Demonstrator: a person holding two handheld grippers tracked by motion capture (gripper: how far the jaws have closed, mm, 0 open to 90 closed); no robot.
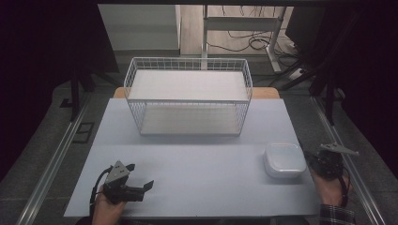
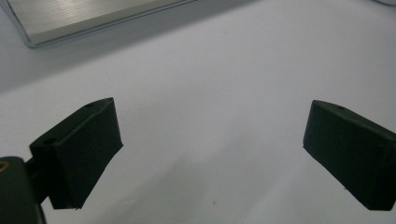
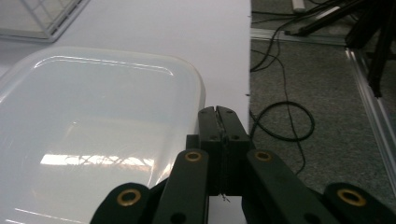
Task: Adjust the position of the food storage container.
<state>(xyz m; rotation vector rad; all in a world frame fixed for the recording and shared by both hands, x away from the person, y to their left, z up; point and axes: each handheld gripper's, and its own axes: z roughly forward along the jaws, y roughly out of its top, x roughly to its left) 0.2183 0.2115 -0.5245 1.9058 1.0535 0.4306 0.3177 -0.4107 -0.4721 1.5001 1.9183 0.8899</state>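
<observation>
A white lidded plastic container [image 1: 284, 159] sits at the front right of the white table [image 1: 197, 168]. My right gripper [image 1: 310, 160] rests at the container's right edge, its jaws pressed together with nothing between them. In the right gripper view the shut jaws [image 3: 222, 114] lie just beside the rounded corner of the lid [image 3: 93, 126]. My left gripper [image 1: 141, 175] hovers near the front left of the table, open. Its two black jaws [image 2: 212, 135] stand wide apart over bare tabletop.
A white wire basket [image 1: 187, 60] stands at the back middle of the table; its base edge [image 2: 93, 21] and a corner [image 3: 42, 18] also show. Black cables [image 3: 280, 121] lie on the grey floor beyond the table's right edge. Metal rails [image 1: 51, 164] flank the table.
</observation>
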